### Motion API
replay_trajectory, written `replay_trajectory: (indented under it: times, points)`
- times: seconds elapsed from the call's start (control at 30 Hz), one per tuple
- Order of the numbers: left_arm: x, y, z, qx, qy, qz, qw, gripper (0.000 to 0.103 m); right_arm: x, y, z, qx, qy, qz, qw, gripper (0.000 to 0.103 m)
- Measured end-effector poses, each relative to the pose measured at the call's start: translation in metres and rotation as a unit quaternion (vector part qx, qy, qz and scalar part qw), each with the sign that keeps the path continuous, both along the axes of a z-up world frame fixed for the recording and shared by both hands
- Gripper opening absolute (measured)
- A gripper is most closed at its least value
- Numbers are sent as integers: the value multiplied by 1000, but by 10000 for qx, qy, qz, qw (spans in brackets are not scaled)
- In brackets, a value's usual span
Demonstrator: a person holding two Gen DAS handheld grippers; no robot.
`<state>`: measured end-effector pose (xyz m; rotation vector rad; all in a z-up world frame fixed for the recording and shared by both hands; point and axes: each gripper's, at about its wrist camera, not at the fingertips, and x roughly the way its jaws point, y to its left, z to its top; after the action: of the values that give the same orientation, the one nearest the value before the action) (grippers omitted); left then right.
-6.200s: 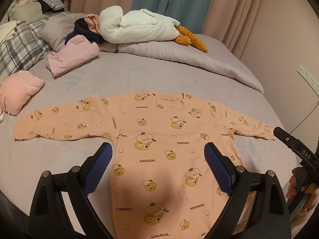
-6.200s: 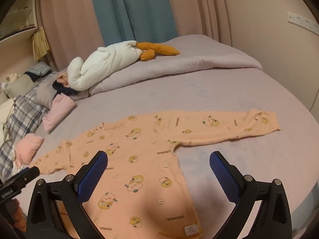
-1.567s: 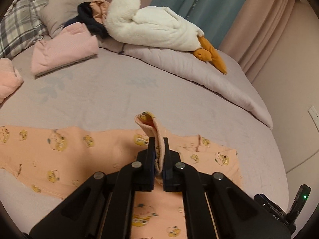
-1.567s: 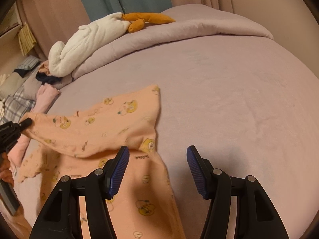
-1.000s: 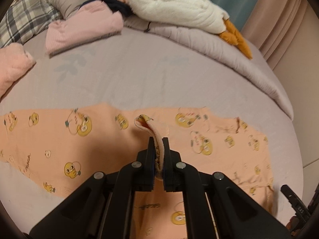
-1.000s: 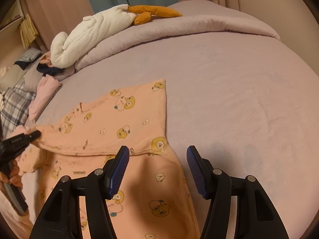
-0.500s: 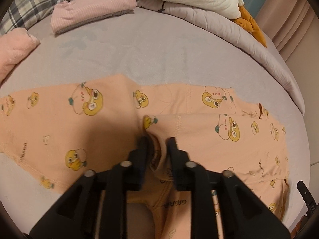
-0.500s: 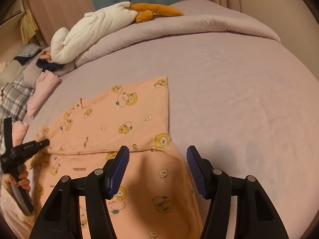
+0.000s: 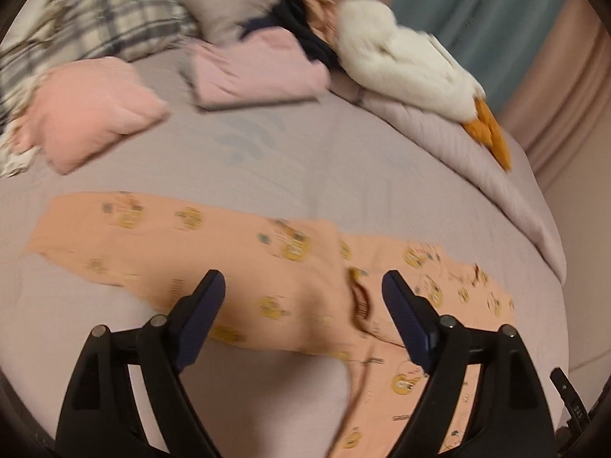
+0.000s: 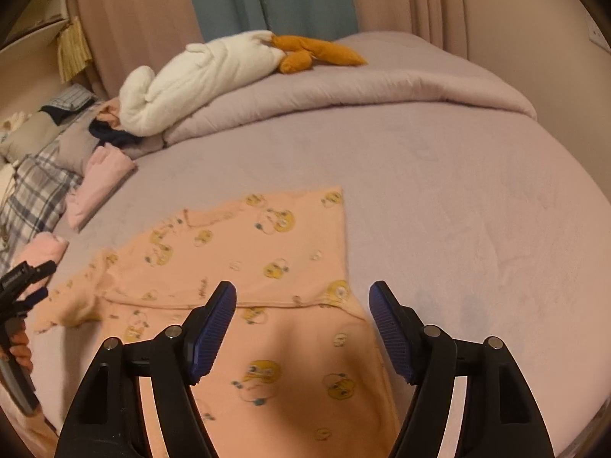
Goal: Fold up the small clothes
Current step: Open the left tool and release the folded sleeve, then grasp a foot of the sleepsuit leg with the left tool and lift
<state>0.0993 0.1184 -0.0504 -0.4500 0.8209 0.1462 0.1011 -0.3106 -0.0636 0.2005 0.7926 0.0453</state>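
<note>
Left gripper [image 9: 303,307]: its jaws are spread wide with nothing between them. Half a second ago they stood only slightly apart around the sleeve cuff, and a second ago they pinched it tight. The view is blurred by motion.
Right gripper [image 10: 302,330]: jaws parted wide, holding nothing, hovering over the lower body of the garment; the spread matches that of the last frames.
Peach top [image 10: 252,255]: lies flat on the mauve bed sheet [image 10: 458,210]. Six seconds ago both sleeves stretched straight out to the sides. The right sleeve is now folded in across the chest, its straight lower edge running across the body just ahead of the right gripper's fingers.
Cuff [image 9: 359,297]: released and resting on the top near its middle, between the left gripper's fingers in the left wrist view.
Left sleeve [image 9: 126,244]: still laid out flat to the side on the sheet, unfolded.
Background: a white plush goose [image 10: 198,76] with orange feet lies on the rolled duvet [image 10: 382,87]. A folded pink garment [image 9: 256,72] and a pink cushion [image 9: 88,107] sit well apart from the top, near the plaid bedding [image 9: 99,30].
</note>
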Motion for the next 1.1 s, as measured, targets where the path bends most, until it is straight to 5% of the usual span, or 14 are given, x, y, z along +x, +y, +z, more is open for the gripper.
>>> replay_trajectory:
  times: [0.33,0.73,0.93,1.07,1.1]
  points:
    - [-37,96,-23,-449,43,1374,9895,86,-9,33,20,24,-276,282,9992,79]
    - [-50,172,-79,-1536,213,2575,9537,70,-9,53,14,50,-163,360,9992,79]
    - [-51,190,-86,-1936,-192,2929,9361,50,-10,53,13,25,-104,290,9995,79]
    - [-48,199,-93,-1994,-290,3169,9268,7,-10,53,12,42,-88,242,9997,79]
    - [-46,199,-95,-2027,-314,3152,9266,5,-10,53,11,59,-81,240,9997,79]
